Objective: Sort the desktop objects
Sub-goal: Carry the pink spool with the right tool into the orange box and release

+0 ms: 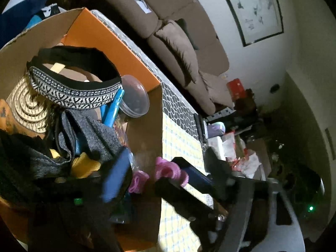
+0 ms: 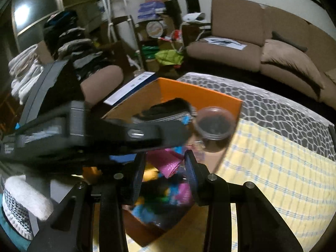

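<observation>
An orange cardboard box (image 1: 145, 138) on the table holds a black-and-white patterned headband (image 1: 77, 94), grey cloth (image 1: 92, 138), a clear lidded tub (image 1: 134, 96) and a blue tool (image 1: 112, 110). My left gripper (image 1: 149, 178) sits at the box's near wall, its blue-padded fingers (image 1: 115, 174) spread around a pink fuzzy item (image 1: 168, 171) that touches one pad. My right gripper (image 2: 164, 172) hovers over the same box (image 2: 201, 96), fingers (image 2: 191, 170) apart, with a pink item (image 2: 163, 163) beyond them. The left gripper's body (image 2: 94, 130) crosses the right wrist view. The tub shows there too (image 2: 215, 124).
A yellow checked cloth (image 2: 273, 178) covers the near table, a grey pebble-pattern cover (image 2: 283, 109) the far part. A brown sofa (image 2: 262, 42) stands behind. Clutter and papers (image 1: 235, 151) lie at the table's end. Folded towels (image 2: 25, 71) are stacked at the left.
</observation>
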The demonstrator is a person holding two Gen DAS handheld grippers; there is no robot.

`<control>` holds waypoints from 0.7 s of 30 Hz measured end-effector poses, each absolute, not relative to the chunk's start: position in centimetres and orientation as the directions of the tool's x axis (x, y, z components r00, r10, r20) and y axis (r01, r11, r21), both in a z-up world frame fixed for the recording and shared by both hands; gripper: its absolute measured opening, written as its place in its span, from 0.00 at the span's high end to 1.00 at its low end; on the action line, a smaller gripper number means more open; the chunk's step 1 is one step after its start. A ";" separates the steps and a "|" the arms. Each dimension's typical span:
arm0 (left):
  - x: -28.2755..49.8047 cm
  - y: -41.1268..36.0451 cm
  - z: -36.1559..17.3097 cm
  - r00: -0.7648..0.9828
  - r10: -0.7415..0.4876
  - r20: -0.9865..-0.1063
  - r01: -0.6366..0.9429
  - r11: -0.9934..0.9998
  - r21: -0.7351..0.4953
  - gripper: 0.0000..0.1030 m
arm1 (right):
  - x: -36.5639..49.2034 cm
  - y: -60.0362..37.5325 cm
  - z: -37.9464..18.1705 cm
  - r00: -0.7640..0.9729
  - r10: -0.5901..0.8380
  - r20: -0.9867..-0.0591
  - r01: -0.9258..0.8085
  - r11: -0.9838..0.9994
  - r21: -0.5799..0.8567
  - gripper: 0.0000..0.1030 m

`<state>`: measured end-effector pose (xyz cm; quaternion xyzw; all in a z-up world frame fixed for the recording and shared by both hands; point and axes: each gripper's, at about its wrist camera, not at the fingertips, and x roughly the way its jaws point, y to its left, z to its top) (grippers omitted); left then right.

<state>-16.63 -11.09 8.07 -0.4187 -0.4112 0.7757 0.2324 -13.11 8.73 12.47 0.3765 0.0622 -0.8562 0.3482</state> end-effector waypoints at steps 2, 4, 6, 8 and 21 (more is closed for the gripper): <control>-16.6 -11.4 7.8 -0.536 0.700 -0.471 -0.011 -0.564 -0.826 0.65 | -12.9 8.0 12.2 -0.469 -0.551 -0.690 0.647 -0.747 0.156 0.63; -16.5 -11.8 7.7 -0.542 0.694 -0.474 -0.013 -0.571 -0.821 0.80 | -12.9 7.7 11.9 -0.470 -0.548 -0.692 0.642 -0.750 0.158 0.63; -16.3 -11.9 7.9 -0.545 0.681 -0.489 -0.014 -0.590 -0.807 0.80 | -13.0 7.4 11.5 -0.461 -0.550 -0.696 0.637 -0.751 0.172 0.63; -16.2 -12.2 7.7 -0.547 0.675 -0.495 -0.009 -0.596 -0.803 0.80 | -13.0 7.2 11.3 -0.451 -0.560 -0.695 0.635 -0.749 0.191 0.63; -16.1 -14.8 6.3 -0.540 0.628 -0.560 0.051 -0.639 -0.767 0.82 | -13.0 4.7 9.5 -0.407 -0.543 -0.735 0.648 -0.738 0.187 0.61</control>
